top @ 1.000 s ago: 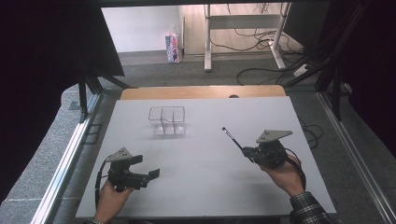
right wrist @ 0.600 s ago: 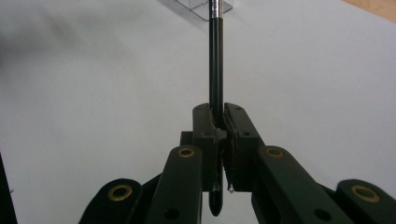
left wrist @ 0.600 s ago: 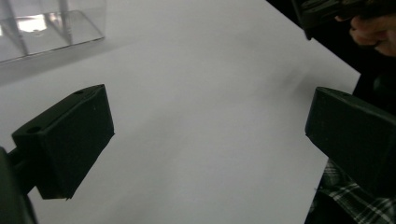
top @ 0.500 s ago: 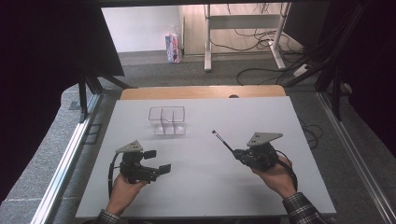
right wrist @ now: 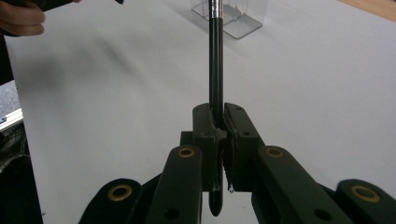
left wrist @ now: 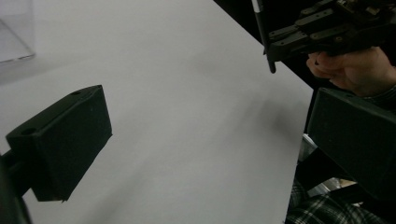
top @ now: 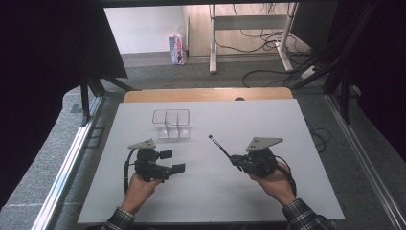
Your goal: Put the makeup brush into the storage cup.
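Right gripper [top: 235, 160], clamped on the black brush [top: 220, 147], has moved nearer the clear organizer [top: 171, 124]; left gripper [top: 173, 162], jaws apart, followed: insertion pending

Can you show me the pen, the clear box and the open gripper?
pen [right wrist: 215, 70], right gripper view, black shaft.
clear box [top: 171, 124], high view, middle divider.
left gripper [top: 172, 161], high view, gap between fingertips.

Black pen [right wrist: 215, 60], clear organiser [top: 171, 124], white table [top: 287, 124], plaid sleeves [top: 306, 218].
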`<state>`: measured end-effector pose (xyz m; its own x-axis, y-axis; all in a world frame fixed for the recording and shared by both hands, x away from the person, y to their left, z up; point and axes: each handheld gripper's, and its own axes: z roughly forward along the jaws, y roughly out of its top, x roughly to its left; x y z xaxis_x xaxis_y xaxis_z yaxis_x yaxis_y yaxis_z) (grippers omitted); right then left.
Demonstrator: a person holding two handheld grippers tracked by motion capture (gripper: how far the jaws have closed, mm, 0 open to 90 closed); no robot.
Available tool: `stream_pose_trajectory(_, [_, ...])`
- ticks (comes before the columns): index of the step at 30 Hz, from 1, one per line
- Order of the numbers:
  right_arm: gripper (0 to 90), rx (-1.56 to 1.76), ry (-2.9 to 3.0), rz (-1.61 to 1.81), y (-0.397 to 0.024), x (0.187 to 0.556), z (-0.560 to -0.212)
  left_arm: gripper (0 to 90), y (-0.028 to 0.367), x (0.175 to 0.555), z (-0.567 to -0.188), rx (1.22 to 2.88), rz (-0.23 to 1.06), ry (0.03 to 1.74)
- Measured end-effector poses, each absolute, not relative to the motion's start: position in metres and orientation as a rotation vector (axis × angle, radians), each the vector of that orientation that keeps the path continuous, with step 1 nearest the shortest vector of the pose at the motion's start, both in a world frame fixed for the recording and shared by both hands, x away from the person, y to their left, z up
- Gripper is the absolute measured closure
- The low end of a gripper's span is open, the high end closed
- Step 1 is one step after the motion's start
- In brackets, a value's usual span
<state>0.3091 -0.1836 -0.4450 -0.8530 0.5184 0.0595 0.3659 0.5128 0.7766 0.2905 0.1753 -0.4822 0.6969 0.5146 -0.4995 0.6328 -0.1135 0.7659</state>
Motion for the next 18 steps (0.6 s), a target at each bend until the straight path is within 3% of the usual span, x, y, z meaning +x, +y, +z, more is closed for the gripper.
stream_pose_trajectory(18, [83.7, 0.734, 2.595, 1.326, -0.163, 0.302, -0.451, 0.0, 0.135, 0.305, -0.482, 1.731, -0.236, 0.839])
